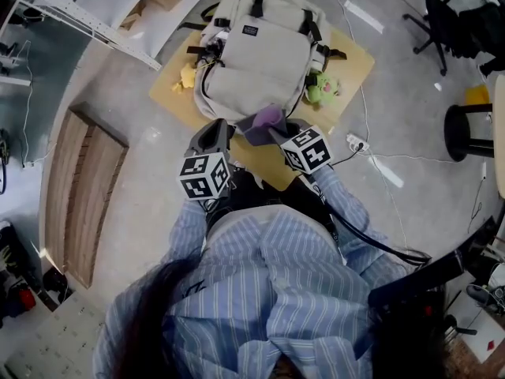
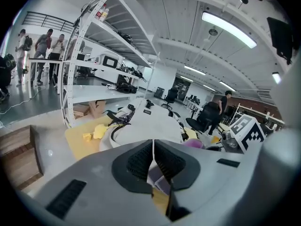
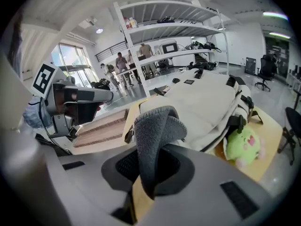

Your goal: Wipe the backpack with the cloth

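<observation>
— Where do we stand with the cloth?

— Our right gripper (image 3: pixel 149 169) has its jaws closed on the grey cloth (image 3: pixel 157 126), and a thick fold of it stands up above them. Our left gripper (image 2: pixel 153 160) has its jaws pressed together with nothing between them. Both hang just before the near end of the beige backpack (image 1: pixel 254 63), which lies flat on a wooden board (image 1: pixel 357 60) on the floor. We think the cloth does not touch it yet.

— What can go wrong from here?

— We see three risks. The jaws pinch only a narrow part of the cloth, so a hard drag over the fabric can pull it out. The black straps and buckles can catch the loose fold. Also nothing holds the backpack, so a long stroke may push it along the board, unless our left gripper steadies it.

— And the toys?

— The green plush toy (image 1: pixel 322 89) lies against the bag's side, so a wide stroke can knock it.
</observation>
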{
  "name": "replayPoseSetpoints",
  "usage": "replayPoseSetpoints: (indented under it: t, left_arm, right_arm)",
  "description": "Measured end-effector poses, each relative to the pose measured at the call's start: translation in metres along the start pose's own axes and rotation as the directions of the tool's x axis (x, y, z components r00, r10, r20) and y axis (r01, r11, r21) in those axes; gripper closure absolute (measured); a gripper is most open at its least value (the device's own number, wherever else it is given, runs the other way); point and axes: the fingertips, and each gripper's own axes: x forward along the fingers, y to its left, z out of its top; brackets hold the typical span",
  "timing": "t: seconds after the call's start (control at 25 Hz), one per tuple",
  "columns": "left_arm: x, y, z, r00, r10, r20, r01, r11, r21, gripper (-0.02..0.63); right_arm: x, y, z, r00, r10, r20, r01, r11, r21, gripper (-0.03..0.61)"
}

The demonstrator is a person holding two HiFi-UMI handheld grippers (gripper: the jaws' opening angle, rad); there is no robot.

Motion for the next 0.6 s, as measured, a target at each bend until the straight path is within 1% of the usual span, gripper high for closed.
replayPoseSetpoints:
  t: [0.16, 0.36, 0.6]
  left_arm:
    - [0.012, -0.023, -0.004, 1.0, 0.012, -0.003, -0.012, 1.0, -0.009, 0.6]
    - [0.023, -0.038, -0.011, 0.999, 0.049, -0.002, -0.049, 0.998, -0.029, 0.6]
    - [0.028, -0.054, -0.017, 0.996, 0.085, -0.003, -0.085, 0.996, -0.042, 0.6]
  right_arm:
    - [-0.018, -0.019, -0.016, 1.0, 0.02, -0.014, -0.021, 1.0, -0.011, 0.537]
    - [-0.034, -0.05, -0.035, 0.999, 0.025, -0.04, -0.026, 1.0, -0.018, 0.537]
    - [-0.043, -0.069, -0.04, 0.997, 0.049, -0.058, -0.052, 0.997, -0.056, 0.537]
